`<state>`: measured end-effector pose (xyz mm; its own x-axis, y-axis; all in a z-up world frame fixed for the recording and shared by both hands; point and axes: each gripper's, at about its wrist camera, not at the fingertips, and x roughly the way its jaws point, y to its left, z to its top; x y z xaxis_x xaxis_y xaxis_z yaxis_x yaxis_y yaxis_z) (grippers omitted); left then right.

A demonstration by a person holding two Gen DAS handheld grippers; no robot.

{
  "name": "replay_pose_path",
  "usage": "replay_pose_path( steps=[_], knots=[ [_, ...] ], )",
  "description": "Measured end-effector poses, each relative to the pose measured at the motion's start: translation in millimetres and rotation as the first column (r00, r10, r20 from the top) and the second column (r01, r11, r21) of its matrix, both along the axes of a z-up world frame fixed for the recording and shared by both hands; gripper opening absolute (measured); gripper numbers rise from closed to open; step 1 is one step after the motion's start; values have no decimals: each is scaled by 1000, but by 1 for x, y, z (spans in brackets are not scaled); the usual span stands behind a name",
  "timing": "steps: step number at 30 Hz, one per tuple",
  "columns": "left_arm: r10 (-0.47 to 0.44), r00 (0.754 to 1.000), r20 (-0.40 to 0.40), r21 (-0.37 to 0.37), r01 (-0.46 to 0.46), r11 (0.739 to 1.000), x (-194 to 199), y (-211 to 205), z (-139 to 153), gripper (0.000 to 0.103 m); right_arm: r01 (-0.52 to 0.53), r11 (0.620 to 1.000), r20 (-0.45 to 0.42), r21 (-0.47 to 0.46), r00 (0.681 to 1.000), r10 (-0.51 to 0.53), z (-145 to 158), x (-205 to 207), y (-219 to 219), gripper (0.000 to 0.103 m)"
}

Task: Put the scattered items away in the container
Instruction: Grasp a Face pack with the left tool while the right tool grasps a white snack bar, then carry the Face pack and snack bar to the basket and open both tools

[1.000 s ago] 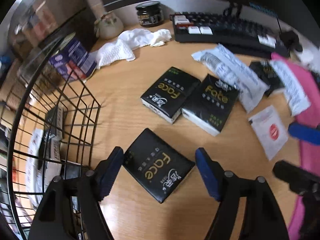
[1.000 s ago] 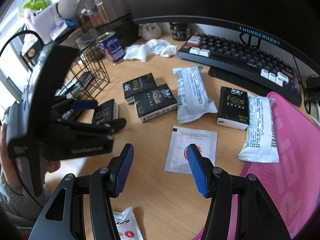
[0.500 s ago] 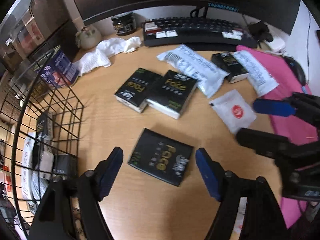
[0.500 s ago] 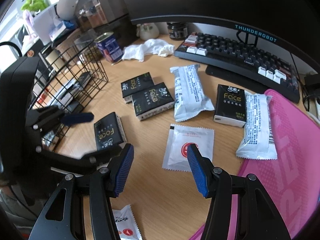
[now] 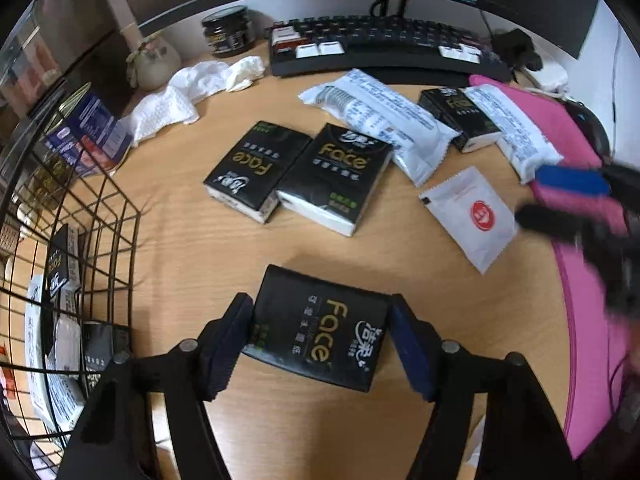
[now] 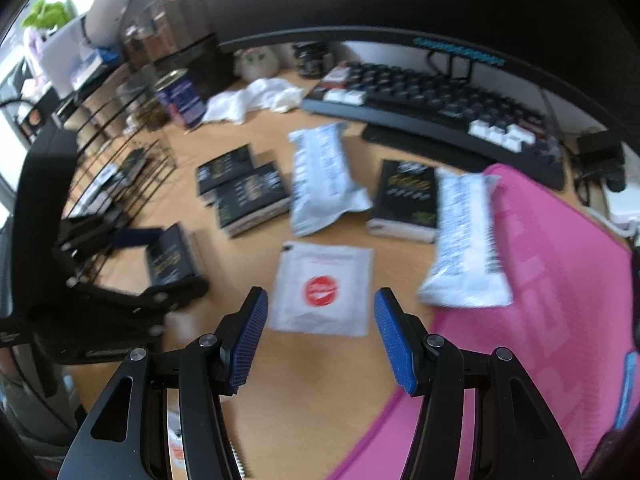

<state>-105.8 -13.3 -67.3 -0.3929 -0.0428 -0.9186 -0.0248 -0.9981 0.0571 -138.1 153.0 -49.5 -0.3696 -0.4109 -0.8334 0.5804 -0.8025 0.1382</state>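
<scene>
A black "Face" tissue pack point(image 5: 320, 320) lies flat on the wooden desk. My left gripper point(image 5: 320, 306) points steeply down over it, jaws closing, and both blue pads touch its two short sides. The same pack point(image 6: 168, 260) shows in the left gripper point(image 6: 132, 276) in the blurred right wrist view. My right gripper point(image 6: 320, 298) is open and holds nothing, hovering just short of a white sachet with a red logo point(image 6: 322, 288). The black wire basket point(image 5: 108, 216) stands at the left and holds several packs.
Two more black tissue packs point(image 5: 256, 168) point(image 5: 336, 176), two white wrapped packets point(image 5: 380, 120) point(image 5: 516, 132) and another black pack point(image 5: 460, 120) lie further back. Behind them are a keyboard point(image 5: 380, 44), a crumpled white cloth point(image 5: 192, 92) and a jar point(image 5: 228, 36). A pink mat point(image 5: 580, 280) covers the right.
My left gripper has come down around the nearest black tissue pack and its jaws have narrowed onto the pack's sides. My right gripper has shifted closer to the white sachet.
</scene>
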Motion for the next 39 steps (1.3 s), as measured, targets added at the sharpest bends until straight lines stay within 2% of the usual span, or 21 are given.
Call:
replay_pose_path(
  steps=[3,8,13,15,16,17,19,23,32,39],
  knots=[
    [-14,1000,-7,-2,14,1000,-1,2,2,72,69,998,-28,11,997,-69,6,-16,14,55],
    [-29,999,-12,34,30,999,-11,0,3,71,148,986,-65,71,987,-143,7,-40,27,60],
    [-44,999,-1,35,44,998,-16,2,-3,70,185,972,-67,146,982,-177,-13,-64,29,61],
    [-46,999,0,33,46,998,-16,2,-4,69,180,971,-39,156,984,-176,-22,-71,28,60],
    [-47,999,0,34,47,998,-16,2,-4,69,175,973,-25,148,985,-173,-25,-73,28,51],
    [-45,999,-1,35,45,998,-16,2,-4,69,183,970,-36,158,983,-179,-25,-72,27,32],
    [-45,999,-3,41,45,998,-15,2,-4,68,195,963,-66,186,980,-185,-21,-69,25,32],
    [-46,999,-18,51,47,998,-11,3,4,68,181,973,-63,141,983,-174,-11,-60,27,32],
    [-52,993,-102,17,54,998,13,10,45,68,158,984,-121,85,982,-147,25,-22,26,32],
    [-4,973,-230,15,7,1000,47,-6,106,68,63,997,-174,35,983,-56,66,22,-2,32]
  ],
)
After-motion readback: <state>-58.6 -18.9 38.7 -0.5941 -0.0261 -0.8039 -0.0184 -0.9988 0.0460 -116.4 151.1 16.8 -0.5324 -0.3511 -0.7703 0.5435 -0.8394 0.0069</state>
